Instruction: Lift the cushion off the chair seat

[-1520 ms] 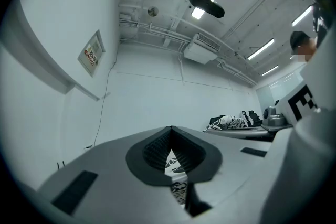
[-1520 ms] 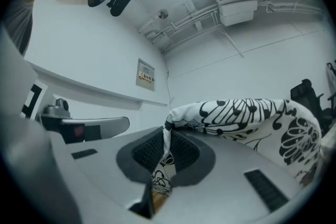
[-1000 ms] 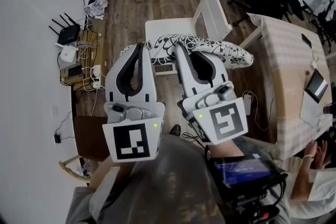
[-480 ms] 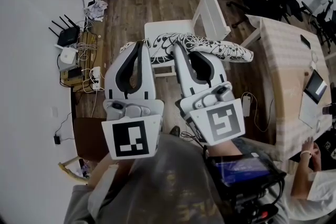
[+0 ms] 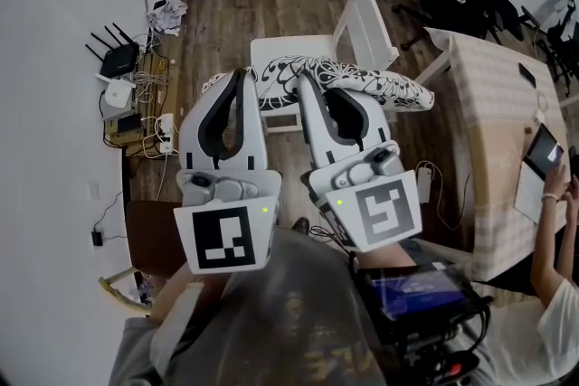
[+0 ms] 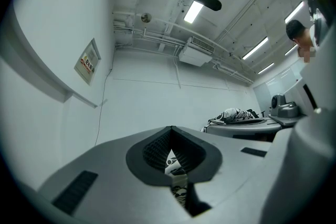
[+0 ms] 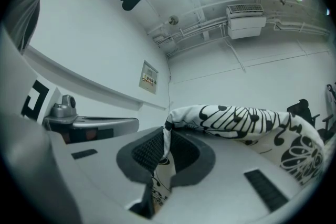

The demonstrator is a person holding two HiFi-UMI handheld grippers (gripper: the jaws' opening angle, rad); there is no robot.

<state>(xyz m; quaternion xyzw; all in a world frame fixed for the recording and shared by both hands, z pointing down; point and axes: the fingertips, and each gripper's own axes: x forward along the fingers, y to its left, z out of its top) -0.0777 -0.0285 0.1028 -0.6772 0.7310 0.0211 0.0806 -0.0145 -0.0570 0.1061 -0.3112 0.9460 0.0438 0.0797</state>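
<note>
Cushion (image 5: pixel 362 84) is off-white fabric with black swirl and line print, soft and puffy. It is pinched by both grippers along its near edge and spans the front of the white chair (image 5: pixel 288 45). Its right end sticks out past the seat and sags. From above I can't tell if its underside touches the seat.

Dark wood plank floor (image 5: pixel 217 23) underneath. The surface (image 5: pixel 488 131) on the right has a pale checked cloth and is cut off by the frame edge. The chair has a flat seat and a slatted back, and the seat's front is hidden under the cushion.

Left gripper (image 5: pixel 238 75): the fingers (image 6: pixel 157 150) are closed tight on a thin fold of the printed fabric. Only a narrow sliver shows between the dark ribbed pads, and the fold's lower part is lost in shadow.

Right gripper (image 5: pixel 303 79): the fingers (image 7: pixel 149 152) are clamped on the cushion's edge. The fabric rises out of the ribbed pads and widens to the right into the stuffed body.

In the head view the smooth grey-white gripper shells cover the cushion's near edge, so the pinch points show only in the gripper views.

A black router (image 5: pixel 116 59) with antennas sits on the floor by the left wall. The cables beside it are too tangled to sort out.
</note>
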